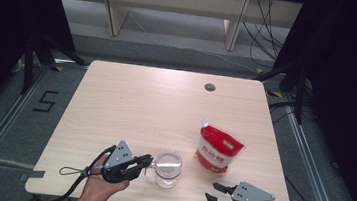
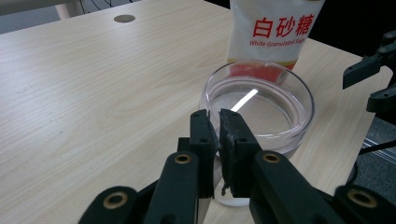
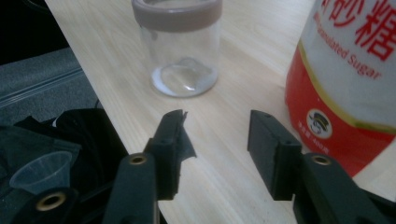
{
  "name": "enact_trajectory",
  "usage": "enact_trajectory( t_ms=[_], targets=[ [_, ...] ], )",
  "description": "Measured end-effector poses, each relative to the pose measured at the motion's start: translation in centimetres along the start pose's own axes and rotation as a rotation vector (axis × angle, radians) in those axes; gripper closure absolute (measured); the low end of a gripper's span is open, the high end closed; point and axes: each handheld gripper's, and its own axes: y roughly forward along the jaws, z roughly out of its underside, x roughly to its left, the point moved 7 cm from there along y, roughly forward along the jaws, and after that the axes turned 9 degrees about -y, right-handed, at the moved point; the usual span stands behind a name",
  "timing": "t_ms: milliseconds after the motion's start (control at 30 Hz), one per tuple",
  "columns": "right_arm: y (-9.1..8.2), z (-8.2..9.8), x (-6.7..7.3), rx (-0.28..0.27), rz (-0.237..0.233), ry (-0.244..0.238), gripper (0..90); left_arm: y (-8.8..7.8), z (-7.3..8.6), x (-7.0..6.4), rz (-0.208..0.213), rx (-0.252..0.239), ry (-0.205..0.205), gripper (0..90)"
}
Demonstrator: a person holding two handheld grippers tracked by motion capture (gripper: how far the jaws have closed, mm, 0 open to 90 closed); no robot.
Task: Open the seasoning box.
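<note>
A clear, lidless glass jar (image 1: 168, 169) (image 2: 261, 100) stands near the table's front edge. My left gripper (image 1: 147, 161) (image 2: 217, 116) reaches it from the left, and its jaws are shut on the jar's near rim. A red and white bag of white granulated sugar (image 1: 217, 149) (image 3: 355, 70) stands upright behind and to the right of the jar. At the front right edge my right gripper (image 1: 213, 191) (image 3: 217, 123) is open with bare table between its jaws; it points toward the jar (image 3: 184, 46) and the bag.
The wooden table (image 1: 141, 101) has a round cable hole (image 1: 210, 87) at the back right. A small clear funnel (image 3: 44, 172) lies on something dark beyond the table edge. Black stands and cables flank the table.
</note>
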Motion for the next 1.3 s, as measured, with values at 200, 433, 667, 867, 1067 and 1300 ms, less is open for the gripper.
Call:
enact_trajectory(
  t_ms=[200,433,667,867,1067,1300],
  targets=[
    [0.8,-1.2,-0.1,-0.049,-0.006,-0.054,66.3,0.0,0.0,0.1,0.001,-0.001,0.022,83.2],
    [1.8,-2.5,0.3,-0.066,-0.009,-0.082,73.0,-0.1,0.0,0.1,-0.003,-0.004,0.026,83.2],
    [2.9,-3.5,0.5,-0.080,-0.025,-0.108,78.6,-0.2,0.2,0.0,-0.010,-0.002,0.017,83.4],
    [3.3,-4.0,0.4,-0.088,-0.017,-0.108,82.3,-0.2,0.1,0.0,-0.008,0.001,0.040,83.5],
    [3.7,-4.3,0.4,-0.090,-0.026,-0.121,85.4,-0.2,0.1,0.0,-0.007,-0.002,0.040,83.5],
    [4.3,-4.5,0.5,-0.104,-0.036,-0.131,86.0,-0.2,0.3,-0.1,-0.012,-0.003,0.036,83.8]
  ],
)
